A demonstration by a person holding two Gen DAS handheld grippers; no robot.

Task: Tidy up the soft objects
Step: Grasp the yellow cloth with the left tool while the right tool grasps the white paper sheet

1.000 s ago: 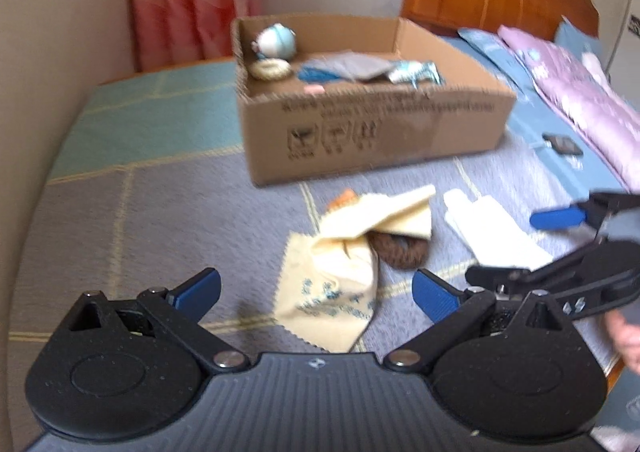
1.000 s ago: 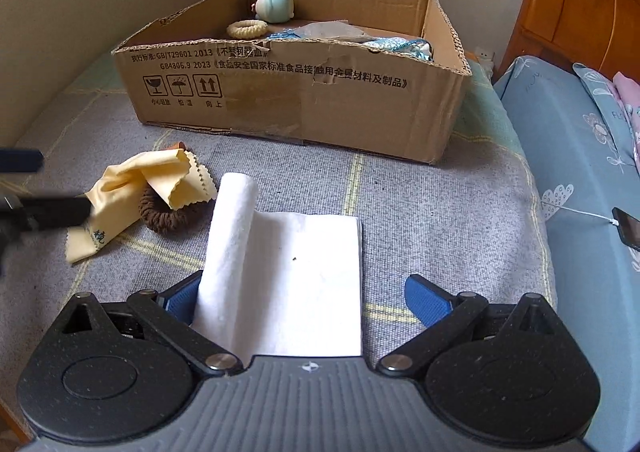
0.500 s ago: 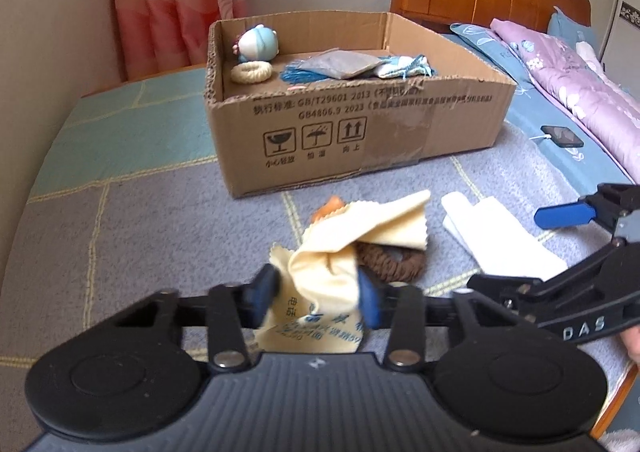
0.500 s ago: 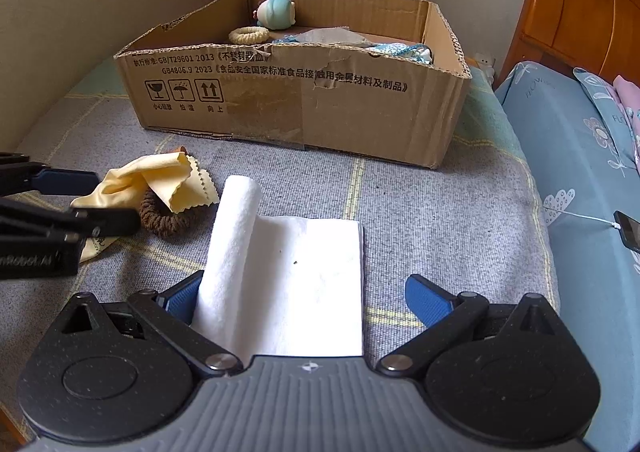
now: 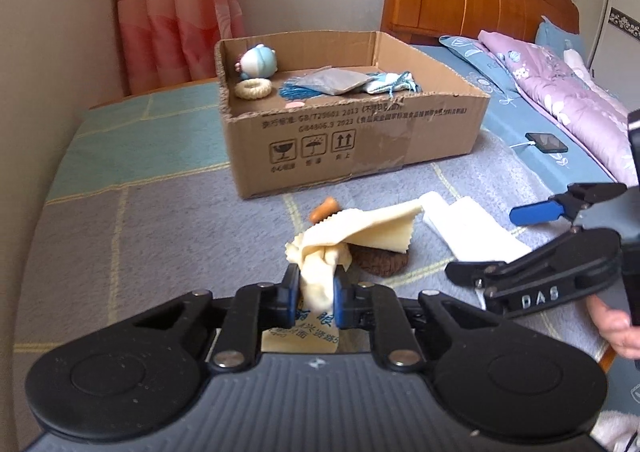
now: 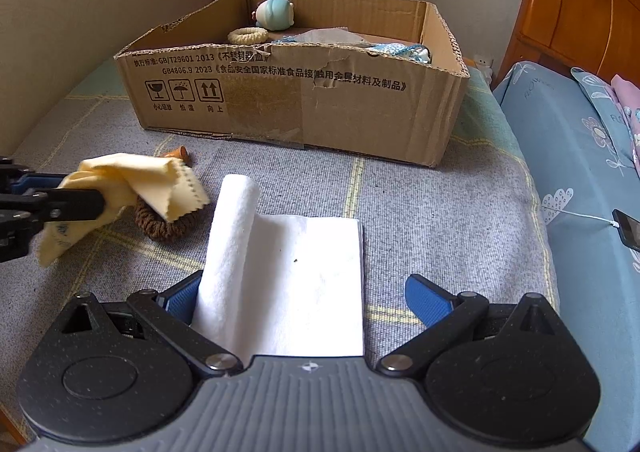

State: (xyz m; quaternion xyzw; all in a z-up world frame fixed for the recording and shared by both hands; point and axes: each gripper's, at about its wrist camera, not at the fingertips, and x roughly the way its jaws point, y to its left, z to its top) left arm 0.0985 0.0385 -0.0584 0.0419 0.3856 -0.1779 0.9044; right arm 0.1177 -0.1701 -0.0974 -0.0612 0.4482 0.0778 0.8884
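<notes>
**Yellow cloth gripped, box not yet reached**

The grey checked blanket is spread under everything, and the cardboard box is seen at twelve o'clock in the left wrist view, open-topped, with a blue plush toy, a cream ring and folded fabrics already inside. The white cloth is laid flat between the wide-spread jaws of the right gripper, which are closed on nothing; its long axis runs toward twelve o'clock in the right wrist view, one edge curled into a roll.

The yellow cloth is pinched in the left gripper, whose jaws have just been closing and are now narrow on a bunched fold. Its long axis is judged to run from the jaws toward one o'clock, the serrated free end draped over the brown hair tie, with a small orange item just beyond.

Only a fold is held, so the cloth could slip out during the carry. The hair tie could be dragged along by the draped end. The trailing end could also catch on the box wall if it is not raised clear of it.
</notes>
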